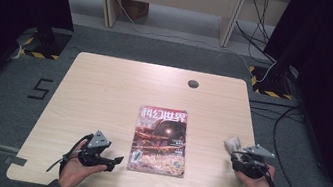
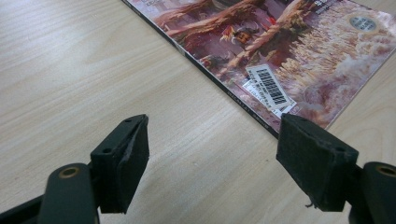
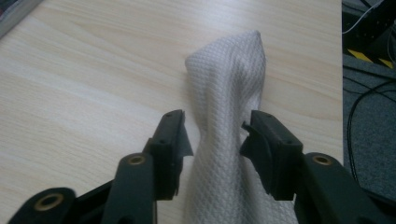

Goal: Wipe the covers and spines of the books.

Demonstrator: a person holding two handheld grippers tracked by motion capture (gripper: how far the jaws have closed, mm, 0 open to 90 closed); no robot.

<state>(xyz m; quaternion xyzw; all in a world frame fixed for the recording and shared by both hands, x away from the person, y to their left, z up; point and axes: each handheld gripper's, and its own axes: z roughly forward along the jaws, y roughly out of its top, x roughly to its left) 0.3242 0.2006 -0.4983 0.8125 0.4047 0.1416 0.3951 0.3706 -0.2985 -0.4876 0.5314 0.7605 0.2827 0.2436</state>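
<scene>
Near right edge of surface (image 1: pixel 105 84): right gripper (image 3: pixel 217 135) clamped on white cloth (image 3: pixel 229 88), fabric pinched and bunched between pads, tip standing up off wood. Left gripper (image 2: pixel 212 154) released, jaws wide apart, nothing between, just beside lower left corner of magazine (image 1: pixel 161 141) lying flat mid-surface.

A magazine (image 1: pixel 160 141) is lying flat at the lower middle of the frame on a pale wooden desk (image 1: pixel 104 89). A small dark round cap (image 1: pixel 193 83) is sitting above it near the desk's far edge. Black cables (image 1: pixel 291 159) are trailing across the grey floor at the right.
</scene>
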